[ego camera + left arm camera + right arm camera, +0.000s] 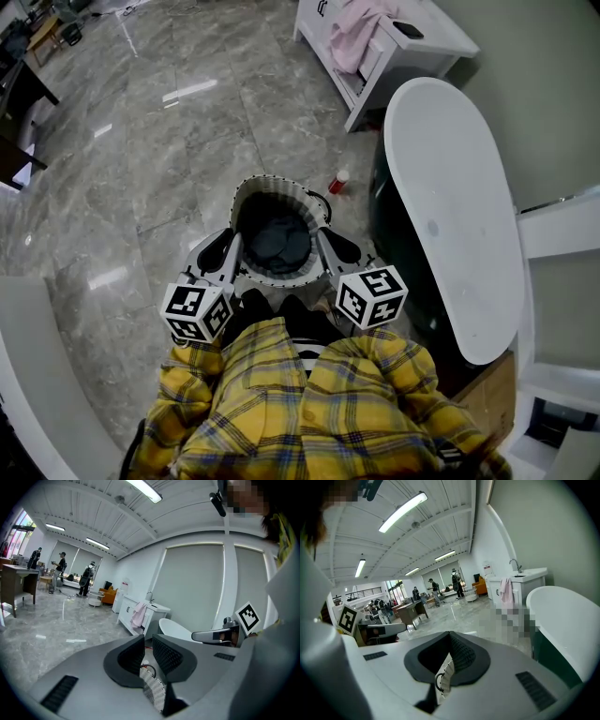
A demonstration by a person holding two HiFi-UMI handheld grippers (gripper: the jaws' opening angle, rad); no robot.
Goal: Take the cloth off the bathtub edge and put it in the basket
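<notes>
The person stood over the grey marble floor [141, 141] with a round white basket [281, 277] held up between both tools, close in front of a yellow plaid shirt [300, 403]. The left gripper [228, 251] was clenched on the basket's left rim. Seen along its own jaws, the dark pads stood only a sliver apart, with the perforated white wall and a black loop of handle wedged between them. The right gripper [328, 248] was clamped on the opposite rim, its pads pressed together on the thin white edge, where another black loop showed. The marker cubes of both tools sat nearest the person's chest, with the jaws reaching forward to the basket.

The cloth [278, 239], dark blue-grey and bunched up, lay down in the bottom of the basket, well below the rim. The white bathtub [450, 216] stood to the person's right, near the basket but not touching it. On the floor between basket and tub, a little farther off, stood a small red bottle with a white cap [338, 181]. Beyond the tub was a white cabinet [422, 42] with a pink towel [352, 33] draped over its front edge. Far back in the room, a few people stood among desks.
</notes>
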